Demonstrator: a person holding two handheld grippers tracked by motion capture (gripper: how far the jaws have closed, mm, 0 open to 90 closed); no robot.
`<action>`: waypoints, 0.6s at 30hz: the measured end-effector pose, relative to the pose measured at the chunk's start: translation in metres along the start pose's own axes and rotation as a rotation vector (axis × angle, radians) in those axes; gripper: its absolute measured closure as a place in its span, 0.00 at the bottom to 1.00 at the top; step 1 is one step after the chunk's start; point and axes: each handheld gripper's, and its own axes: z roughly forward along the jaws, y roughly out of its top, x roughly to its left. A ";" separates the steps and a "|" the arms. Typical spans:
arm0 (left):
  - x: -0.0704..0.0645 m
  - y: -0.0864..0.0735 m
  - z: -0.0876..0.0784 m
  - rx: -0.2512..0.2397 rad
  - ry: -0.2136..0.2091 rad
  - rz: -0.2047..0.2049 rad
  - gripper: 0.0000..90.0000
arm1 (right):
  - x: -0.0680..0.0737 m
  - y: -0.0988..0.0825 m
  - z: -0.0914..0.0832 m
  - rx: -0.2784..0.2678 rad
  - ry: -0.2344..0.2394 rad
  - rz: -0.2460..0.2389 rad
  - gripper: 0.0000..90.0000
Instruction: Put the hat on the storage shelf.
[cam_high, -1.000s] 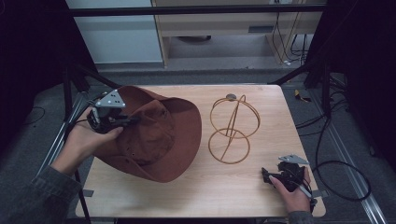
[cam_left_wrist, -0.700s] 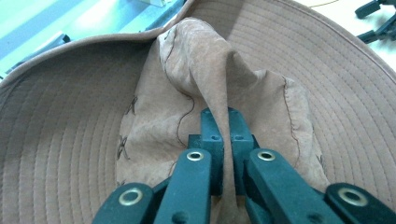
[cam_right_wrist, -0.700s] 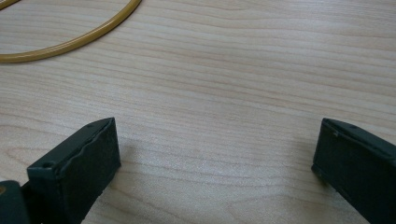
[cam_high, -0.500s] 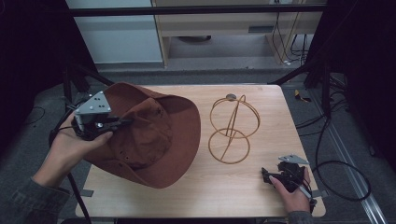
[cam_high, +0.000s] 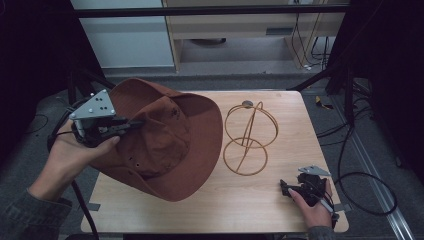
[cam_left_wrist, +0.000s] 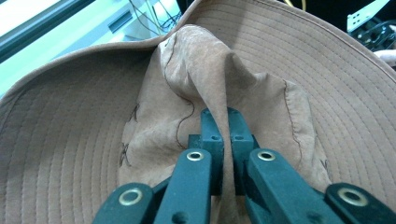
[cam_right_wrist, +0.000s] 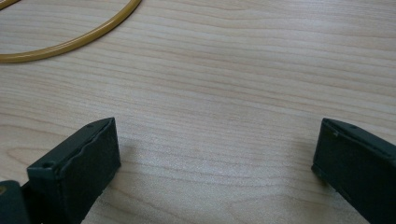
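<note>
A brown wide-brimmed hat (cam_high: 175, 137) is held tilted above the left half of the wooden table (cam_high: 260, 200), its brim edge hanging toward the tabletop. My left gripper (cam_high: 134, 123) is shut on a pinched fold of the hat's crown (cam_left_wrist: 219, 93); the stitched brim (cam_left_wrist: 60, 140) spreads around the jaws. A gold wire hat stand (cam_high: 250, 137) with a ring base stands upright at the table's middle right. My right gripper (cam_high: 285, 189) rests low at the front right corner, open, with bare wood between its fingers (cam_right_wrist: 74, 163). An arc of the stand's base ring (cam_right_wrist: 70, 39) lies ahead of it.
A pale cabinet (cam_high: 125, 35) and a wooden shelf unit (cam_high: 240, 25) stand beyond the table's far edge. Cables (cam_high: 360, 185) loop on the floor to the right. A black frame post (cam_high: 345, 75) rises at the back right.
My left gripper has carried the hat up and to the left, tilting it more. The right gripper has stayed where it was.
</note>
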 end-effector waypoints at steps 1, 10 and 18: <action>0.000 0.001 0.000 -0.003 -0.005 -0.001 0.99 | 0.000 0.000 0.000 0.000 0.000 0.000 0.01; -0.009 0.034 0.015 -0.016 -0.044 0.049 0.98 | 0.000 0.000 0.000 0.000 0.000 0.000 0.01; -0.015 0.057 0.031 -0.022 -0.056 0.065 0.98 | 0.000 0.000 0.000 0.000 0.000 0.000 0.01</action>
